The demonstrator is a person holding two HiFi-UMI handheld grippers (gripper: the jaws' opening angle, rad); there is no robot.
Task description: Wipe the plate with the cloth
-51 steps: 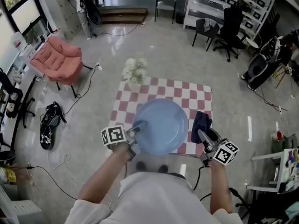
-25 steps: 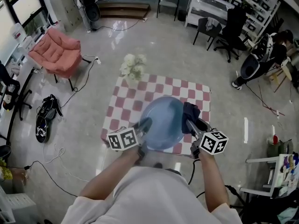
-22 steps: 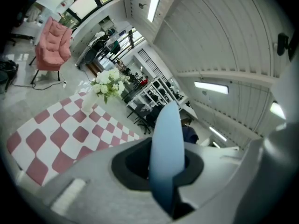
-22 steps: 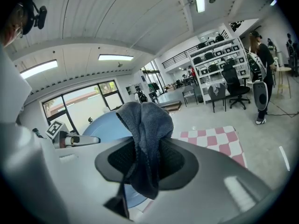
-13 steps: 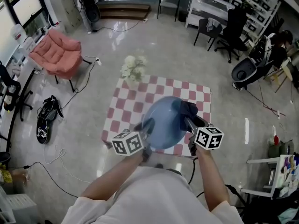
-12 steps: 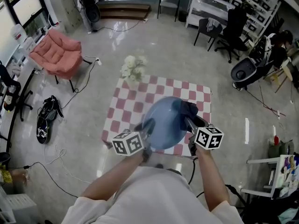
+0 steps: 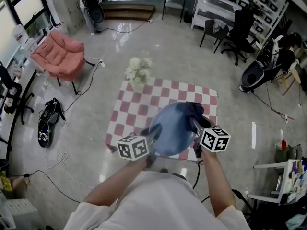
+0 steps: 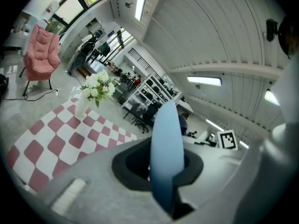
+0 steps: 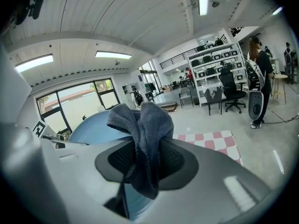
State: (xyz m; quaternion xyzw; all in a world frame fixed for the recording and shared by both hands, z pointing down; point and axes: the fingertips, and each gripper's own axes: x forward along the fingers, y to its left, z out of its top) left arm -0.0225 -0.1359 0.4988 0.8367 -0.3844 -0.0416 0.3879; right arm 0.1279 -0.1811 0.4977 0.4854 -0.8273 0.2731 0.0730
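Light-blue round plate: lifted, tilted steeply on edge, rim clamped in left tool. Dark grey cloth: bunched, pinched in right tool, against plate's far right rim.

pale grey floor, pink armchair by the windows, white shelving, black office chairs

Plate covering ctr of checkered mat in head view. Cloth hiding part of plate in right gripper view. Left gripper view catching plate edge-on only, face not showing.
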